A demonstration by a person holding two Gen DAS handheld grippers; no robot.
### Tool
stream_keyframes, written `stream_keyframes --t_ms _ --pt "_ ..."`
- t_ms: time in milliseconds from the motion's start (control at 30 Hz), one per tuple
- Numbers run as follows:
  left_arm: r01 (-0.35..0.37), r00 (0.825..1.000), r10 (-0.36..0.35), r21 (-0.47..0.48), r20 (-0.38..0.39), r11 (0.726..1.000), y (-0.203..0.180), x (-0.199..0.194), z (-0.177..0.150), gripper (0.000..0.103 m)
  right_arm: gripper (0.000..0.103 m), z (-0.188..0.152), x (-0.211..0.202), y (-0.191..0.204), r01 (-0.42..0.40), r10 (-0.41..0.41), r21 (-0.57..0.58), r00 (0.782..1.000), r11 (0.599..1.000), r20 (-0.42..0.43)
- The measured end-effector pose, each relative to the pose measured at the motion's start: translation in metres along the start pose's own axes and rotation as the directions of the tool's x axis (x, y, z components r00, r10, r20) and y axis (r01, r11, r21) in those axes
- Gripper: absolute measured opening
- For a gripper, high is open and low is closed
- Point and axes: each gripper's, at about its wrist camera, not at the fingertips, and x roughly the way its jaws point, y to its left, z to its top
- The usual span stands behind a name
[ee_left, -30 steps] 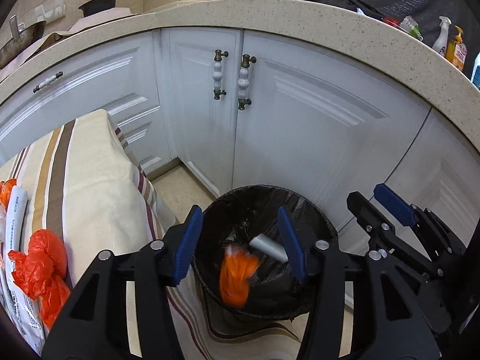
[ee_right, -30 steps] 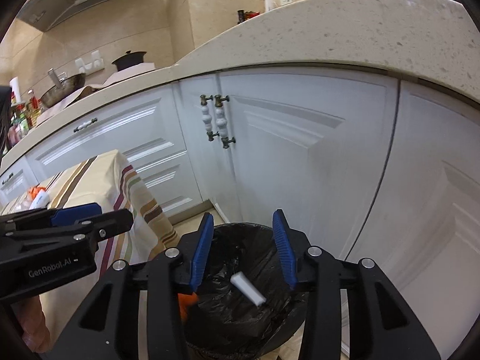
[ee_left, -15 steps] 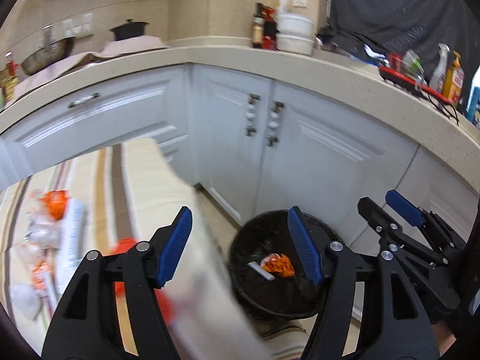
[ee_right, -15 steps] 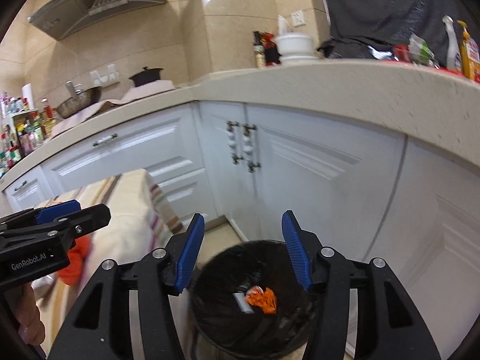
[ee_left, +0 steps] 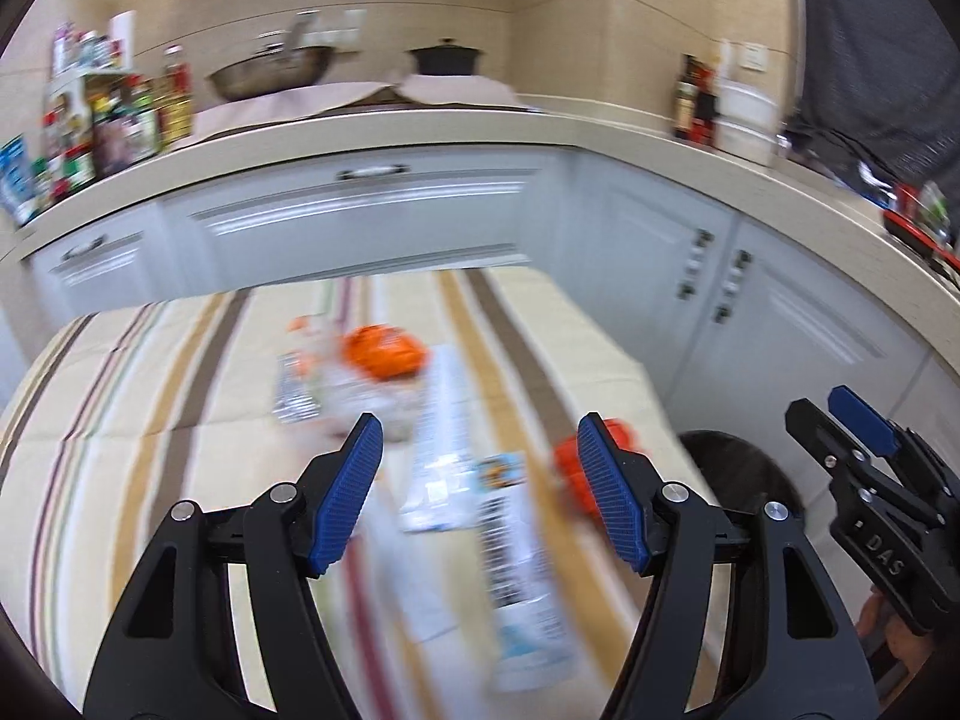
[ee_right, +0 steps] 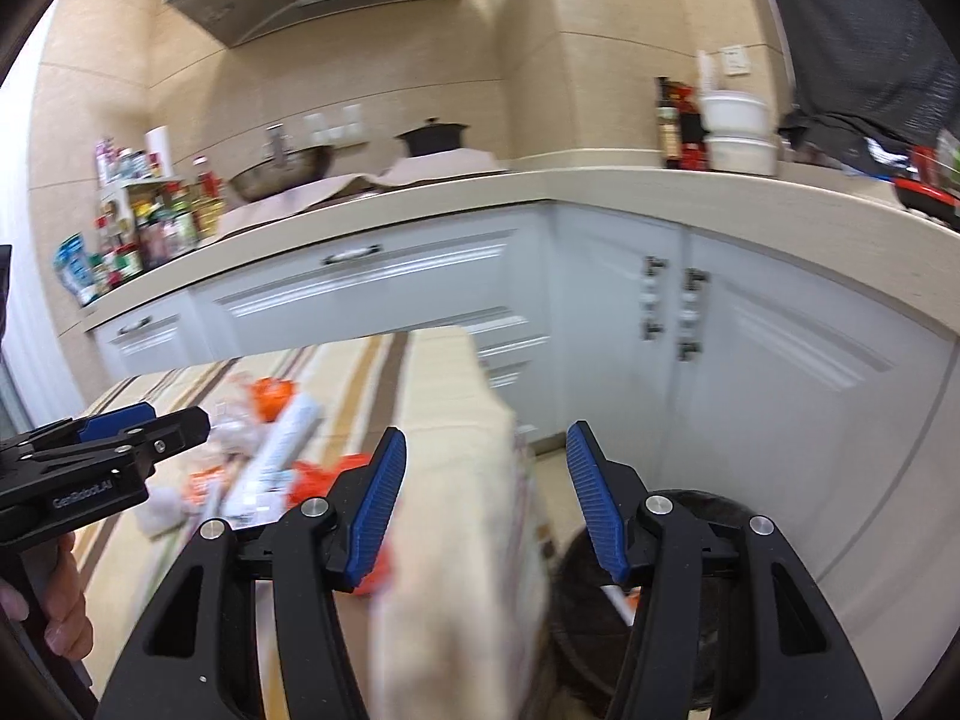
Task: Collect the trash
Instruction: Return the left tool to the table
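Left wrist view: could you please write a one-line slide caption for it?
Open left tool hovers empty above blurred wrappers and orange scraps on the striped tablecloth, black bin at right.

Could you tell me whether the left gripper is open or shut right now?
Open. The left gripper has its blue pads spread wide with nothing between them, above the trash on the striped cloth.

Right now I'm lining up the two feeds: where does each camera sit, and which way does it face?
Left wrist: on the left claw, looking over the striped table and its trash; the right claw shows at right.
Right wrist: on the right claw, facing the white cabinets and black bin; the left claw shows at left.
Shared: table, bin, cabinets, countertop.
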Motion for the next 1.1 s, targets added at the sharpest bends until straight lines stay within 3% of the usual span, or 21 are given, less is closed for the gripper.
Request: stream_keyframes --t_ms 467,867,933,1100 --pt "-0.135 0.991 0.132 -0.095 -0.038 0.986 0.086 -0.021 -0.036 0.066 0.055 -0.035 0.010 0.092 -0.181 0.172 -0.077 0.979 0.981 -0.112" --pt "-0.156 0.987 0.148 -0.120 -0.069 0.981 0.110 -0.026 -0.064 0.066 0.055 -0.059 0.016 0.113 -0.166 0.147 -0.094 0.972 0.982 -0.185" --pt "-0.152 0.987 0.144 -0.121 -0.072 0.981 0.111 -0.026 -0.067 0.066 0.053 -0.062 0.017 0.114 -0.167 0.146 -0.094 0.970 0.982 -0.194" --pt "-0.143 0.988 0.134 -0.119 -0.075 0.983 0.110 -0.026 -0.072 0.066 0.034 -0.067 0.019 0.115 -0.179 0.156 -0.091 0.963 0.980 -0.222"
